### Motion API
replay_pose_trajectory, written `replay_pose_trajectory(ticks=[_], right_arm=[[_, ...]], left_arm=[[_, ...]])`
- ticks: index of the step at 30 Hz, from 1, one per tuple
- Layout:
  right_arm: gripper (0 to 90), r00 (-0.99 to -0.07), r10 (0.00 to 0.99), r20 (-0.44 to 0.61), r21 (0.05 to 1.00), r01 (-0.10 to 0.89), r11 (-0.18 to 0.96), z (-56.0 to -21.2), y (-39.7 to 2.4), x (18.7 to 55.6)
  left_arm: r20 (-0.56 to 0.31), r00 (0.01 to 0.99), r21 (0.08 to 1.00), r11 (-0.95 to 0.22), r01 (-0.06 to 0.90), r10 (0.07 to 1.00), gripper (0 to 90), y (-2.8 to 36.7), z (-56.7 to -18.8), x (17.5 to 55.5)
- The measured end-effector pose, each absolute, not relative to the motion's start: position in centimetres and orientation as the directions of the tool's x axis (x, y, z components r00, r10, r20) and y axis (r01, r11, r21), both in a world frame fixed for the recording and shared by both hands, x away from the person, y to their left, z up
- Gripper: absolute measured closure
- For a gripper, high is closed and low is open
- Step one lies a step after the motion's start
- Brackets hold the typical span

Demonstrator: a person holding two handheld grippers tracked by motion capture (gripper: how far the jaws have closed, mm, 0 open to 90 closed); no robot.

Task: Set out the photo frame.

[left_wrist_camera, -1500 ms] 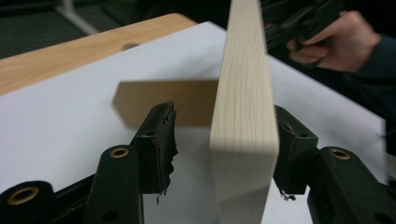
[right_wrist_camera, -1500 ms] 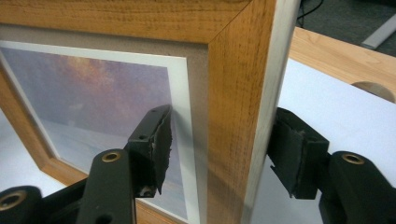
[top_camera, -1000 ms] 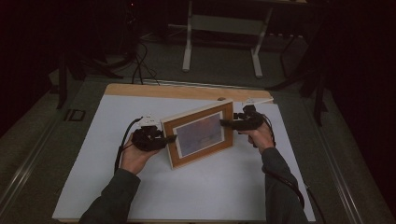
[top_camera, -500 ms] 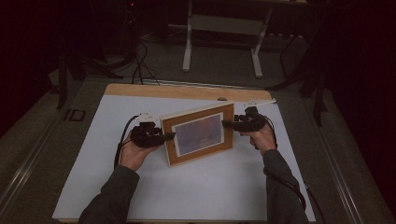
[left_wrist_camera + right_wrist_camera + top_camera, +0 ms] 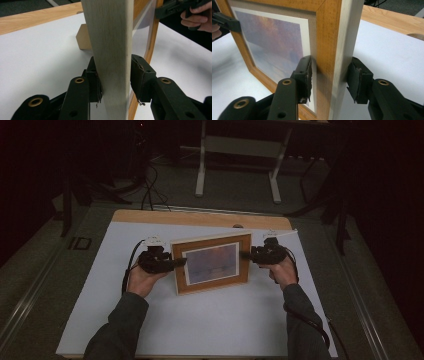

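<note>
Two black grippers flank a rectangular wooden picture frame (image 5: 212,263).

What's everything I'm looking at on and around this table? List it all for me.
picture frame: one, light brown wood with a pale side edge, holding a bluish-purple picture, standing upright mid-table between the two grippers
easel stand: one, tan, behind the frame, resting on the sheet
white sheet: one, white, covering most of the table top
table: one, light wood, bare along the far edge
metal stand: one, pale grey, on the dark floor beyond the table
left gripper: one, black, at the frame's left edge, jaws astride it, just been opening
right gripper: one, black, at the frame's right edge, jaws astride it, just been closing, gaps at both pads
sleeves: two, dark grey, entering from the bottom
</note>
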State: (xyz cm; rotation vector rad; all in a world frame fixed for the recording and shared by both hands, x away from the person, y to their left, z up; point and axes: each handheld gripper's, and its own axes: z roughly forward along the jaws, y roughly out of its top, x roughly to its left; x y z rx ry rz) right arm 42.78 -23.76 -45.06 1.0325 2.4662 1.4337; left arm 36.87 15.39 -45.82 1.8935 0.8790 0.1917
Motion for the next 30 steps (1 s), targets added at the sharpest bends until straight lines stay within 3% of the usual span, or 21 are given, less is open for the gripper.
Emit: replay_pose_trajectory(ticks=[30], right_arm=[[62.2, -0.714, 0.668, 0.210, 0.796, 0.521, 0.307, -45.0, -23.2, 39.2]], left_arm=[[-0.316, 0.742, 0.843, -0.184, 0.506, 0.592, 60.5, 16.6, -46.4, 38.2]])
